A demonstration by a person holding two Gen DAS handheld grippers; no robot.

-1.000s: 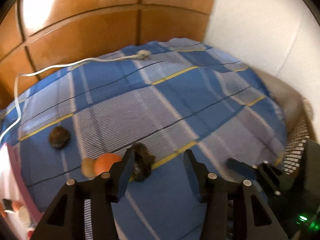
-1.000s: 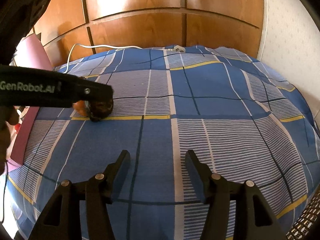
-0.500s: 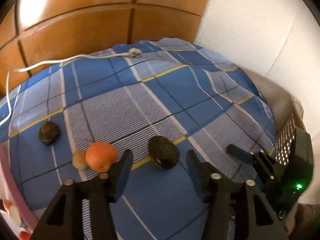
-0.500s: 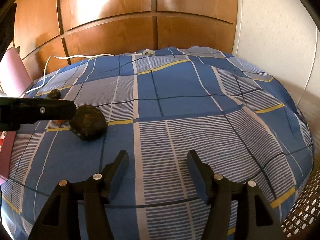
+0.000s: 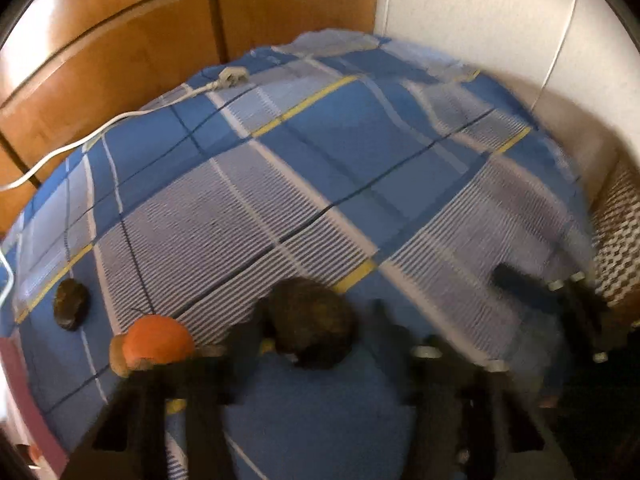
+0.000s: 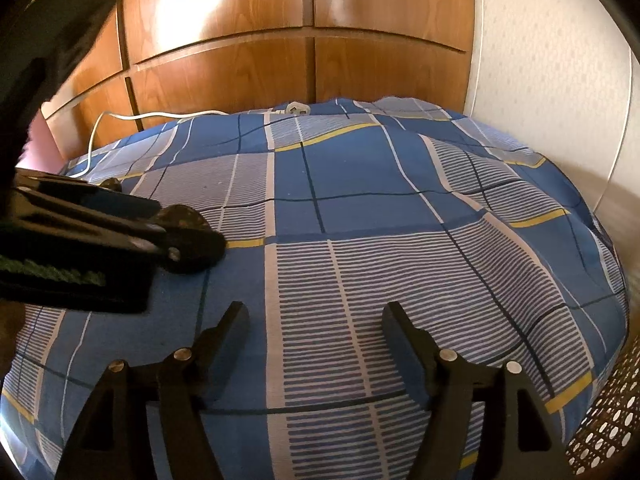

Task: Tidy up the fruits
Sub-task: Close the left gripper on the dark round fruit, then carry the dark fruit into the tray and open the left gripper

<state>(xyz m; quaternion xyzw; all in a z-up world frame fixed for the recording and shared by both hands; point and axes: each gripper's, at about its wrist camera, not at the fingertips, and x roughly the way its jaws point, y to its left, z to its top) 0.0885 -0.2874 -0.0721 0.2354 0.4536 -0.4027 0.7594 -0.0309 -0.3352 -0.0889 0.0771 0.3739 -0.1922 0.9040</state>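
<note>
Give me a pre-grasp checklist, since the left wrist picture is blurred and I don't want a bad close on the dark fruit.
1. The large dark rough-skinned fruit sits between the left gripper fingers: ok.
2. Left jaws are wide enough to pass the fruit: ok, open.
3. The round orange fruit is outside the left jaws: ok, it lies left of them.
4. Fingers level with the fruit's middle: cannot tell, blurred.
5. The right gripper is out of the way: ok, open over bare blue plaid bedsheet.
6. The perforated basket is within reach: cannot tell, only its edge shows.
</note>
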